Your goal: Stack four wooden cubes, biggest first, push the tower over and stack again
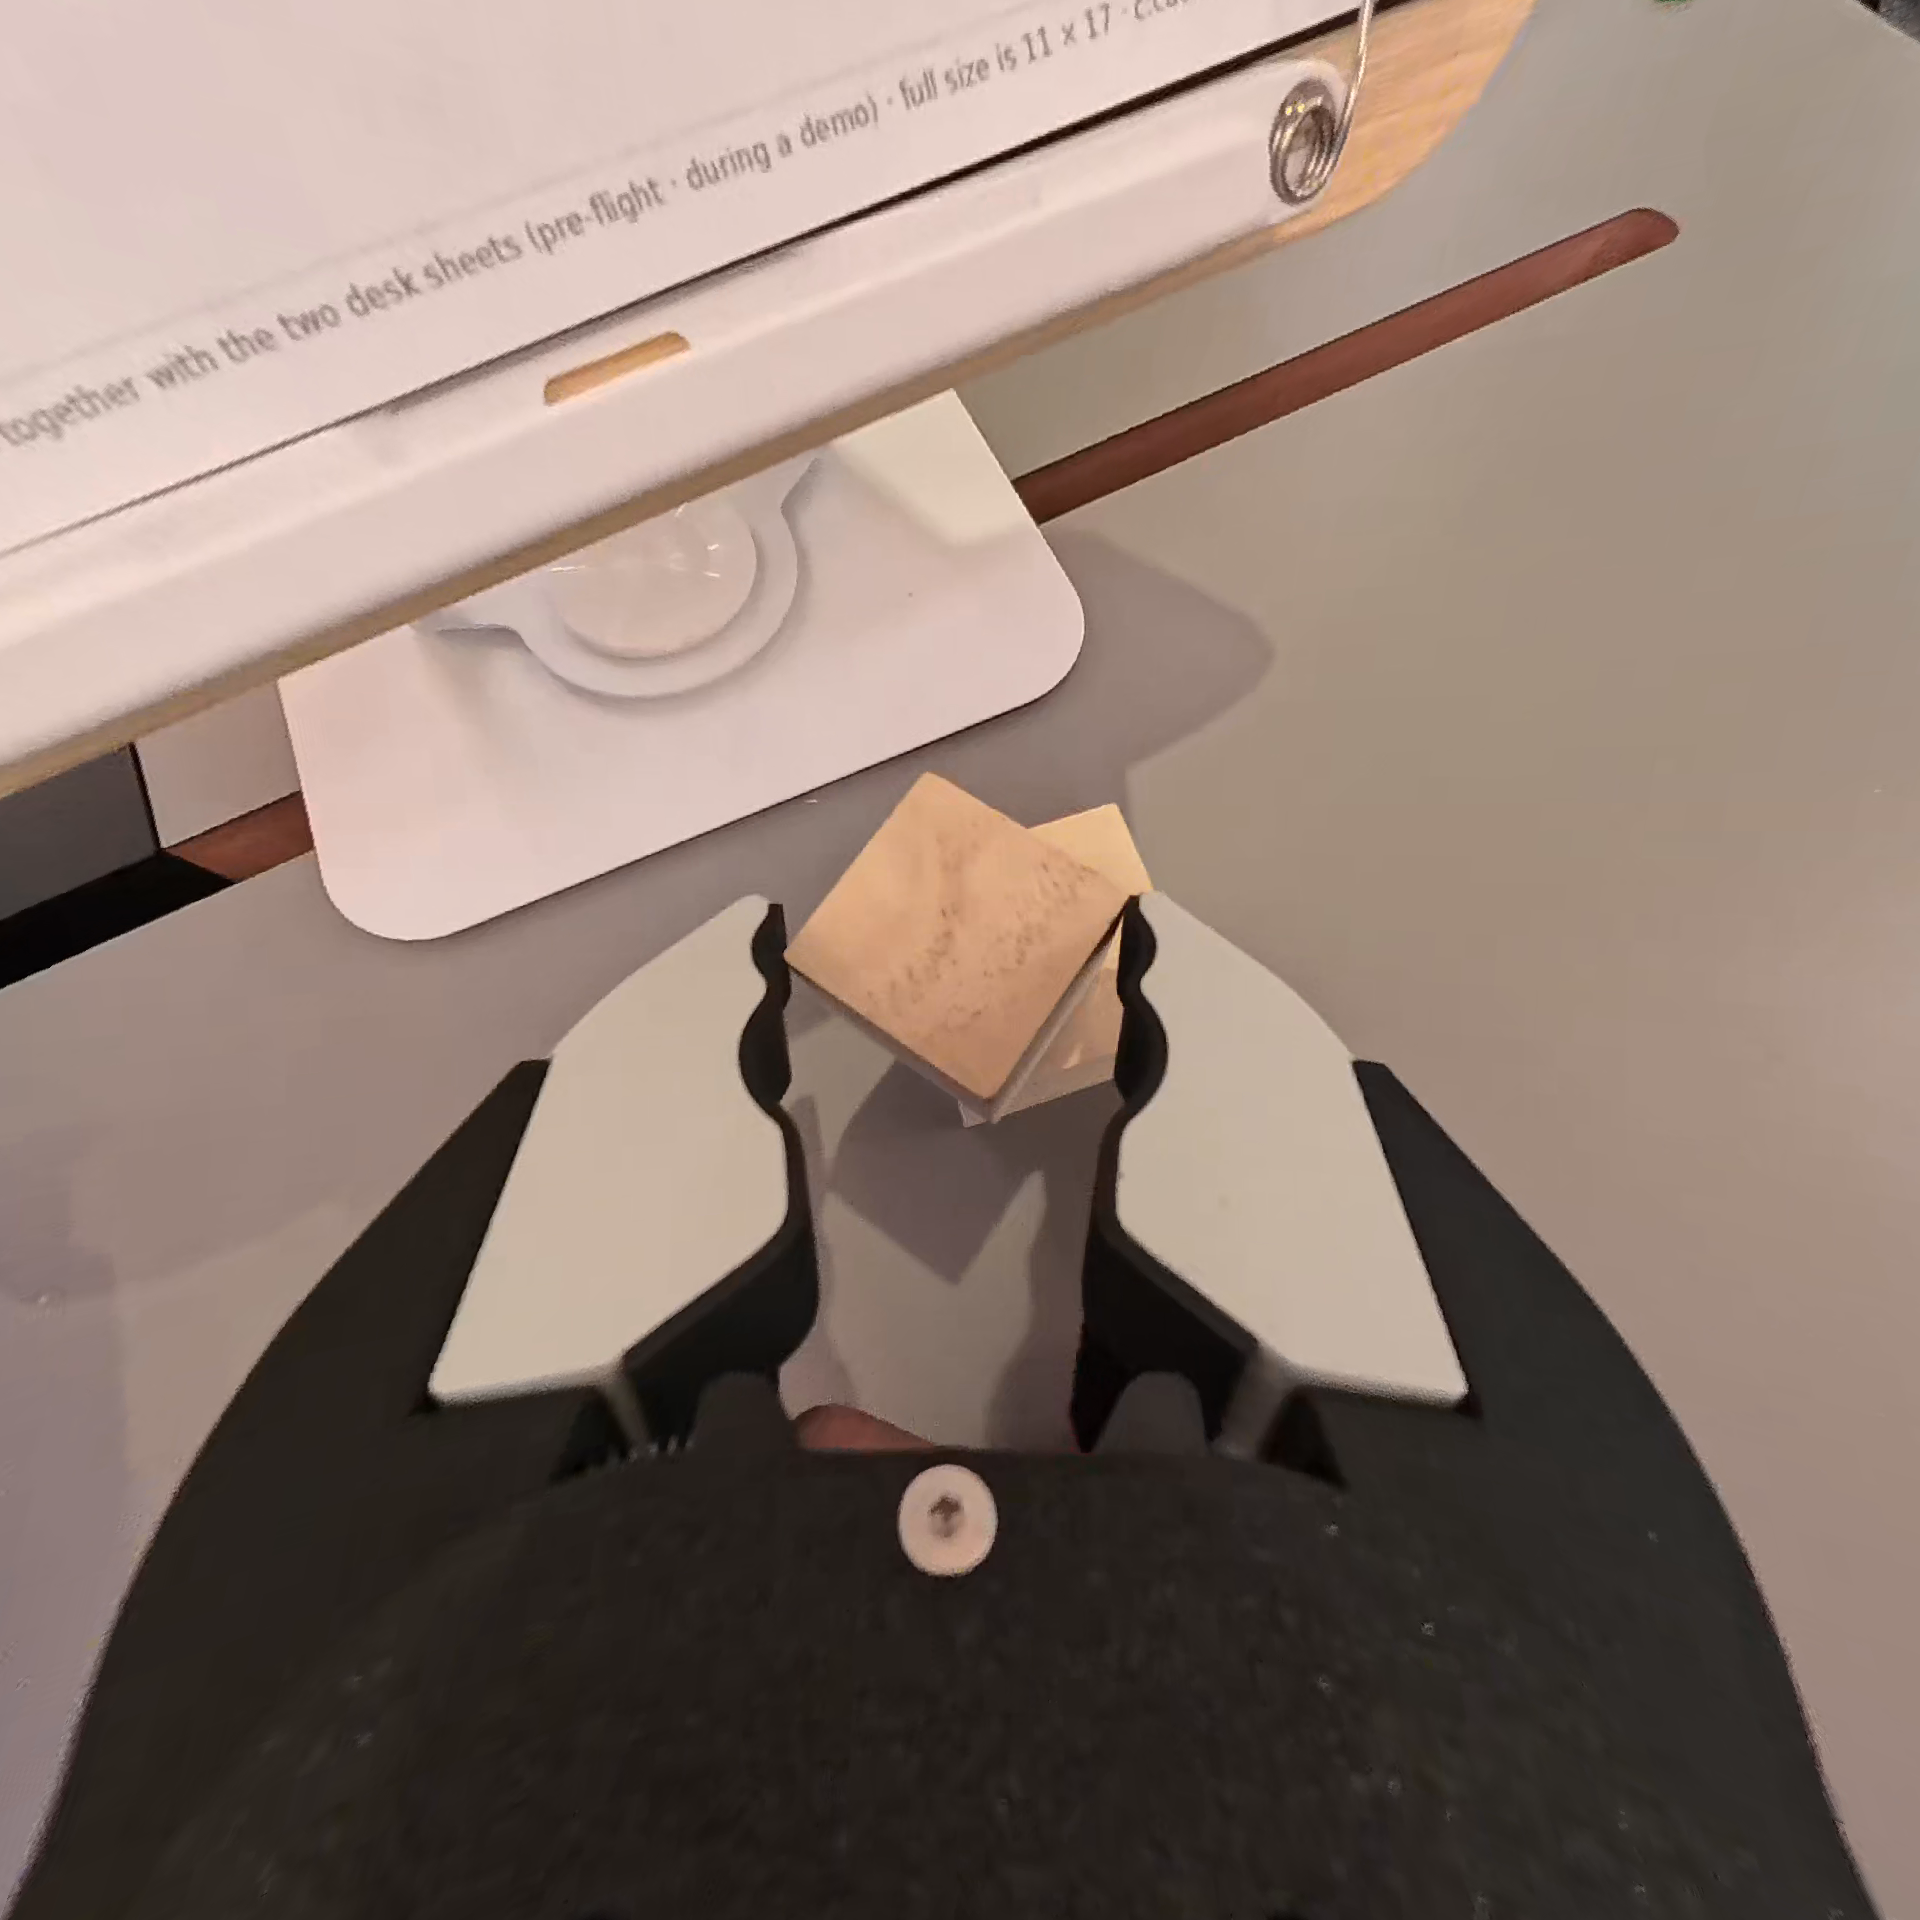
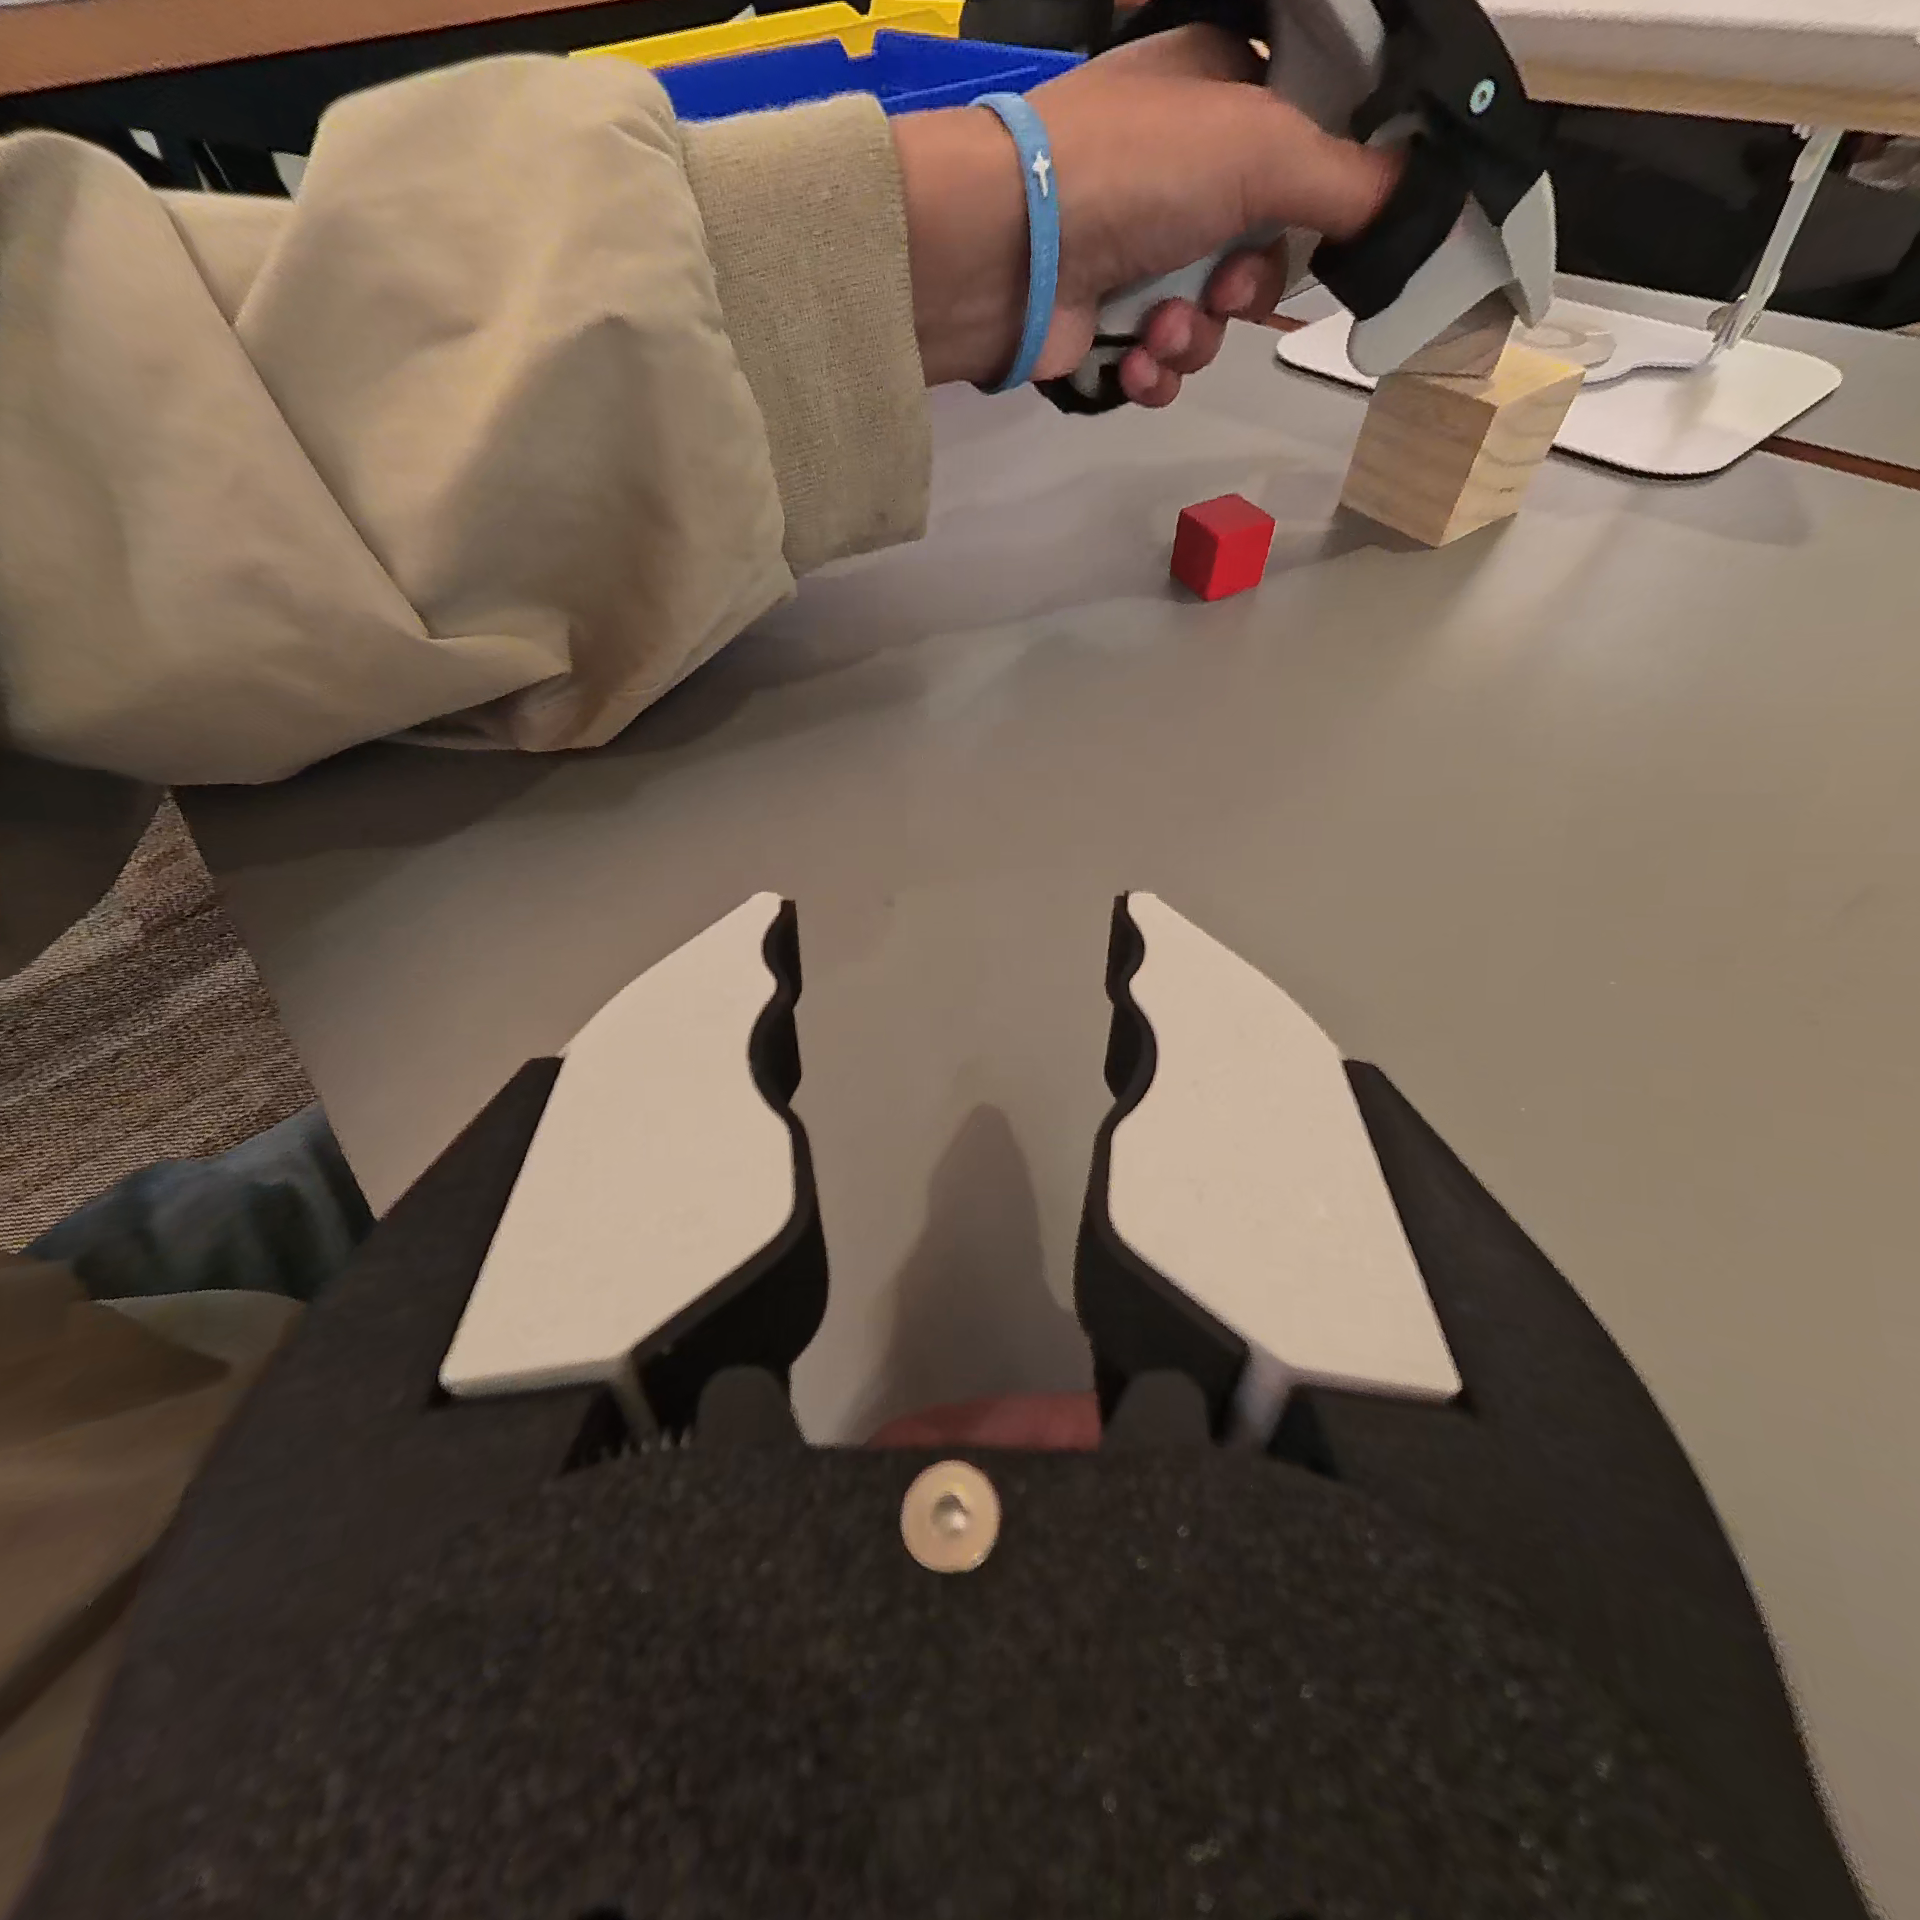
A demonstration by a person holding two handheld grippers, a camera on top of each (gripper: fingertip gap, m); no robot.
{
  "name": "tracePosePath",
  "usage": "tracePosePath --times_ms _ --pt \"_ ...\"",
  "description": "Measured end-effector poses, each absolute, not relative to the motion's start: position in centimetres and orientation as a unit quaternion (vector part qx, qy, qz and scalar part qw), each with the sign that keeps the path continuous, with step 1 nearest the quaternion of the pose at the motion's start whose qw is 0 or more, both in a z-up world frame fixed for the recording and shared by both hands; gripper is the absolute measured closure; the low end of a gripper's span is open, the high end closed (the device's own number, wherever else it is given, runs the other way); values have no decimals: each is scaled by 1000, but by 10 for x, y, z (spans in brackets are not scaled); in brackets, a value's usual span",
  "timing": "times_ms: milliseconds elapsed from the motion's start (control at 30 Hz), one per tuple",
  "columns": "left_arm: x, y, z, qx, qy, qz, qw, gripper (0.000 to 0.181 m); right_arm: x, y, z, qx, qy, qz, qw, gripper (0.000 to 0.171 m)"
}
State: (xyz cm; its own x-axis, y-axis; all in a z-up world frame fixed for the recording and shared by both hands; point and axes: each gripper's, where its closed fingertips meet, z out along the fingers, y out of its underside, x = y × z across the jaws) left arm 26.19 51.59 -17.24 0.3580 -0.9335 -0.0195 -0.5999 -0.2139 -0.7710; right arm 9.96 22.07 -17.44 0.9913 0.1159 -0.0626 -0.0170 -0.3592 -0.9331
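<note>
The smaller wooden cube [image 1: 961, 951] sits clamped between the two fingers of the left gripper [image 1: 954, 935], turned so that one corner points back toward the camera. It is held directly over the larger wooden cube [image 2: 1460, 447], which stands on the grey table [image 2: 1351, 831]; in the right wrist view the two cubes seem to meet or nearly meet, and whether they touch cannot be told. From above, only a far corner of the larger cube peeks out behind the held one.

Just near and left of the larger cube, apart from it, a small red cube [image 2: 1222, 547] rests on the table. Right behind the stack lies the flat white base of a stand [image 1: 675, 748], its near edge close to the cubes, and the stand's tilted board with a printed sheet [image 1: 520, 208] overhangs the space above and beyond them. A dark groove [image 1: 1351, 353] crosses the table farther back.

The hand [image 2: 1143, 208] on the left gripper wears a blue wristband [image 2: 1039, 239] and a beige sleeve [image 2: 468, 416]. Blue and yellow bins [image 2: 862, 52] sit far behind.

The right gripper [image 2: 954, 925] hangs over bare table well nearer, its fingers apart with nothing between them.
</note>
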Motion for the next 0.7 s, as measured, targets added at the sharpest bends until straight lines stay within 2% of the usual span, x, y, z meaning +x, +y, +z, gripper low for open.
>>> tracePosePath --times_ms 400,700 --pt "224 492 -147 -672 583 -277 361 121 101 222 -177 -828 -23 63 556 117" --pt "140 489 -201 -671 618 -247 327 121 112 234 -180 -842 -29 36 538 118"
